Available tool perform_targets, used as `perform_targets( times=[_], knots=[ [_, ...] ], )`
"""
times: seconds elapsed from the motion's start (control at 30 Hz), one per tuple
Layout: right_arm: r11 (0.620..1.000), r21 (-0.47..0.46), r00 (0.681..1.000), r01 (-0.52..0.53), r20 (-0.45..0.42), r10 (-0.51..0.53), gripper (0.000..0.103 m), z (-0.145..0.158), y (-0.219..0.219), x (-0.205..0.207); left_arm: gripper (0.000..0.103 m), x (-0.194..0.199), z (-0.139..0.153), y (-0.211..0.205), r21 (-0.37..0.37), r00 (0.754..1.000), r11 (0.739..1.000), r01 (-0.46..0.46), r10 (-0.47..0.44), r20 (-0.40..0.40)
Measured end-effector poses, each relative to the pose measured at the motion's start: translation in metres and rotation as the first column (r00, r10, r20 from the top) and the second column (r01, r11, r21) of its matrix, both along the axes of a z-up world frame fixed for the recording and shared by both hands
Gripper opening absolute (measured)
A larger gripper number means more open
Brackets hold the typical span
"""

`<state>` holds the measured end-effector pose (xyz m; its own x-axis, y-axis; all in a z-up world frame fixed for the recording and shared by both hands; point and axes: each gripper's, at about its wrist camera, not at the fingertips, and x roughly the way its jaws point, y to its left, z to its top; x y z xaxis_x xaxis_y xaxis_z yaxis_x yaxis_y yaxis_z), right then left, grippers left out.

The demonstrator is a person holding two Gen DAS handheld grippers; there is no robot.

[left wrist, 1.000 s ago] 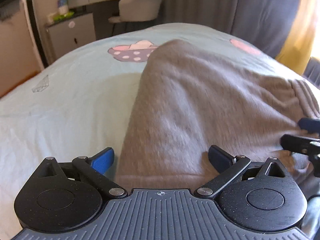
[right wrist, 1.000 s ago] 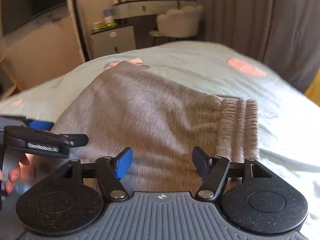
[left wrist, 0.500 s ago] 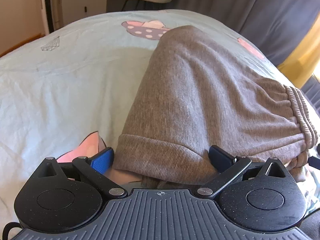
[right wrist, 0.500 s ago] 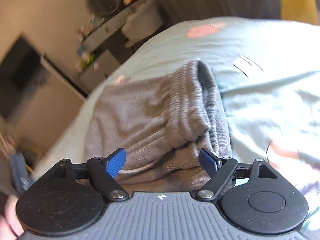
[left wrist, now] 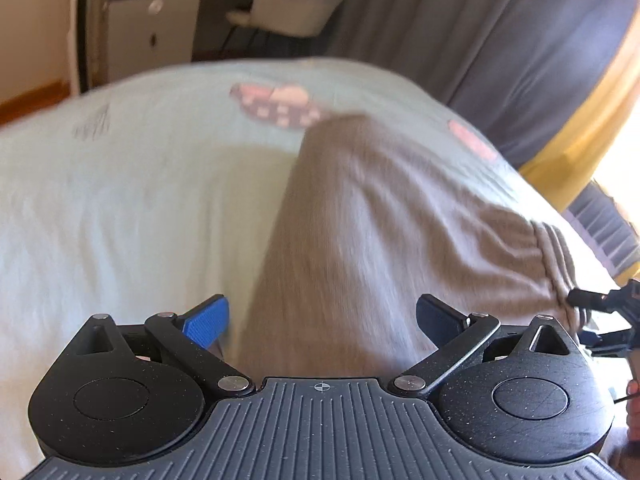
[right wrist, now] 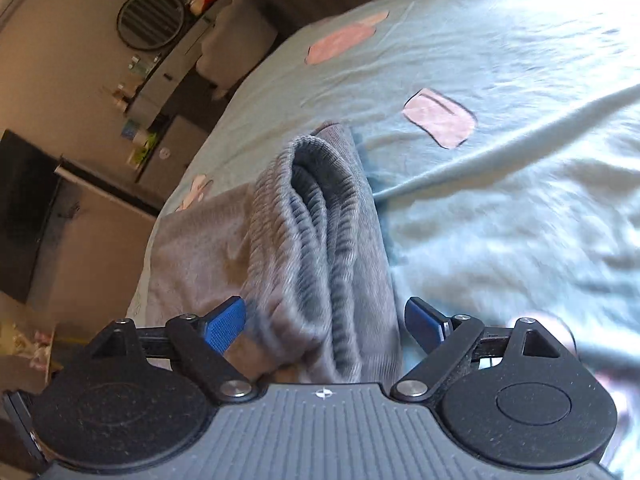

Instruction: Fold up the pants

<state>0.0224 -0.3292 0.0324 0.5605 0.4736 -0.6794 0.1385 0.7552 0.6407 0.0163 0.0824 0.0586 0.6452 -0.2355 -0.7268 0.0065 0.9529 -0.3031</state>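
While my right jaws (right wrist: 324, 326) are spreading wider, the ribbed waistband (right wrist: 316, 216) of the grey pants (left wrist: 372, 220) lies bunched between them, and neither blue pad presses on it. My left jaws (left wrist: 322, 320) stand wide apart too, with the near folded edge of the pants between the two pads and no pad closed on the cloth.

From my left side the pants lie folded on the bed (left wrist: 120, 200), a long grey band running away from me. The waistband end is at the right, where my right jaws' dark tips are just beside the gathers. This view is blurred, so I cannot tell whether those tips touch the cloth.

From my right side the waistband's folds rise in ridges straight ahead, with the flat grey leg cloth to their left. Pale blue bedsheet spreads to the right, printed with pink patches (right wrist: 438, 118).

Beyond the bed stand a pale chair (left wrist: 292, 4), a cabinet (left wrist: 152, 36), and grey curtains (left wrist: 480, 32) with a yellow strip at their edge.
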Motion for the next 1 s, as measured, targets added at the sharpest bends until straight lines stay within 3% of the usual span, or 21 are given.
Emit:
perform_targets(
  times=[0.1,0.27,0.37,0.47,0.57,0.7,0.83,1.0],
  knots=[
    [0.998,0.069,1.000,-0.008,-0.019,0.009,0.090,-0.013,-0.009,0.020,0.102,0.034,-0.008,0.009,0.002,0.998,0.999,0.033,-0.033,-0.051],
    [0.991,0.126,0.999,-0.037,-0.030,0.041,0.084,-0.026,-0.007,0.054,0.098,0.082,-0.036,0.012,-0.102,0.983,0.989,0.107,-0.121,-0.140],
    [0.987,0.140,0.995,-0.083,-0.037,0.089,0.078,-0.034,-0.001,0.071,0.098,0.096,-0.040,0.005,-0.107,0.976,0.977,0.186,-0.197,-0.096],
    [0.980,0.153,0.989,-0.125,-0.054,0.135,0.078,-0.039,0.004,0.087,0.098,0.111,-0.046,0.005,-0.168,0.974,0.967,0.189,-0.206,-0.092],
    [0.978,0.161,0.988,-0.130,-0.067,0.142,0.078,-0.043,0.009,0.099,0.098,0.117,-0.049,-0.004,-0.177,0.971,0.960,0.217,-0.231,-0.061],
    [0.986,0.044,0.987,-0.158,-0.032,0.160,0.067,-0.027,0.033,0.098,0.078,0.115,-0.045,0.002,-0.215,0.976,0.955,0.203,-0.216,-0.038],
    [0.989,0.065,0.991,-0.136,0.007,0.136,0.058,-0.016,0.036,0.094,0.056,0.111,-0.036,0.009,-0.237,0.983,0.956,0.171,-0.183,-0.028],
    [0.985,0.022,0.982,-0.172,0.080,0.170,0.054,0.013,0.048,0.098,0.045,0.114,-0.018,-0.002,-0.192,0.983,0.966,0.176,-0.183,-0.016]
  ],
)
